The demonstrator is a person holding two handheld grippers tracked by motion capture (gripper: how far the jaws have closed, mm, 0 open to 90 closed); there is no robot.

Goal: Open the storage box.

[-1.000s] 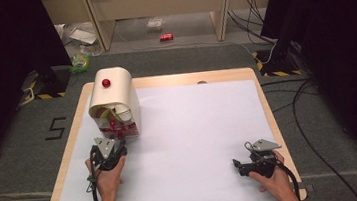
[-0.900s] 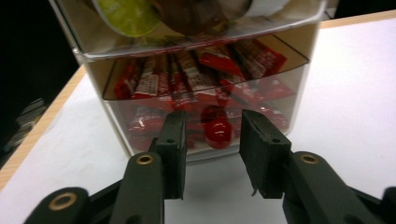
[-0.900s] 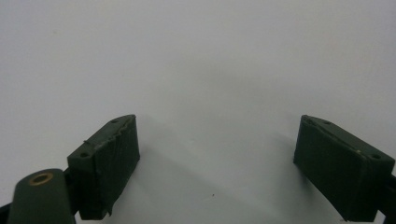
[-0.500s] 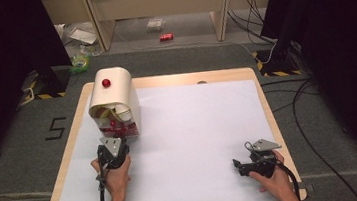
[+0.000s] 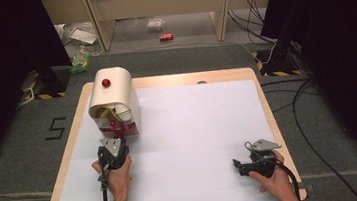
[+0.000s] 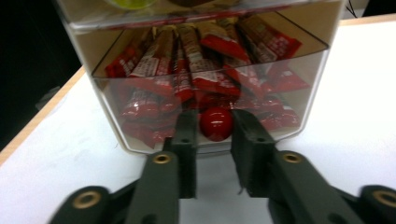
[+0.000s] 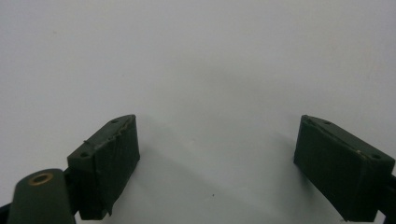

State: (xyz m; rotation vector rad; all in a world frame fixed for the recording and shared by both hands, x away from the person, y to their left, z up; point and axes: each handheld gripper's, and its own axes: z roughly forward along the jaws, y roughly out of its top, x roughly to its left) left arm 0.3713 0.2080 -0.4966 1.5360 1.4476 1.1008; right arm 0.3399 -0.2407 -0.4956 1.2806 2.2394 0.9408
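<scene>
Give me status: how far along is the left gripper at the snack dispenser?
Done: left gripper has reached the cream, round-topped snack dispenser, its jaws flanking the red round knob on the clear drawer of red wrappers. In hand: nothing gripped yet. Left: closing and pulling, probably. Right gripper idles open over the white tabletop.

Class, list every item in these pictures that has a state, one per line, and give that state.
Left gripper: open, jaws either side of the drawer's red knob.
Right gripper: open wide, over bare white table.
Snack dispenser: upright.
Clear drawer: appears closed, full of red-wrapped bars.
Red knob: ungripped.
</scene>
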